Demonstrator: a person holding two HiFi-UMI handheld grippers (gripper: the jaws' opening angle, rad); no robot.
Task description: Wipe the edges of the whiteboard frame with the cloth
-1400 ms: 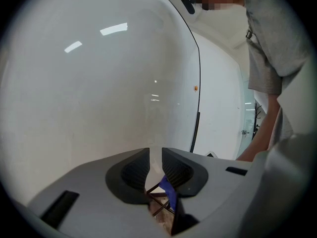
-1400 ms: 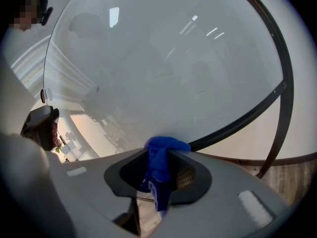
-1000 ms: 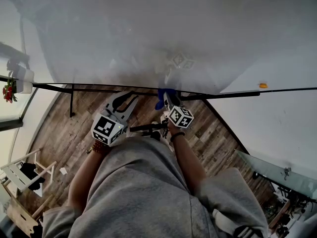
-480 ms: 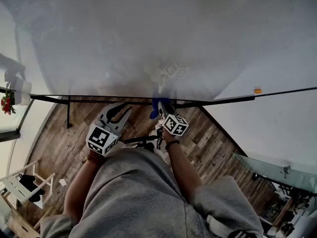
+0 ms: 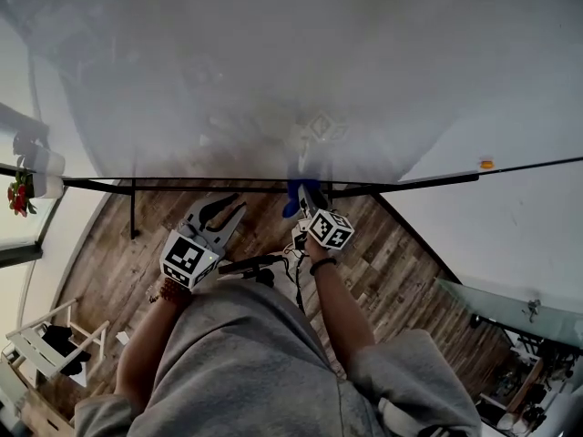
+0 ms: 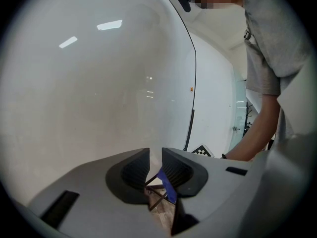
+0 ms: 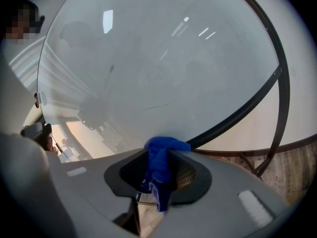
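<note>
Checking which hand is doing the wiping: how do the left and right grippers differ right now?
The right gripper is clamped on the blue cloth; the left gripper is shut with nothing between its jaws. The right gripper's tip sits at the whiteboard's dark lower frame edge, while the left gripper hangs short of it, over the wooden floor. Both point toward the board and carry a marker cube.

I can read no words, numbers or brand names anywhere. My left gripper (image 5: 225, 206) and right gripper (image 5: 301, 196) carry only black-and-white square marker patterns, without letters.
</note>
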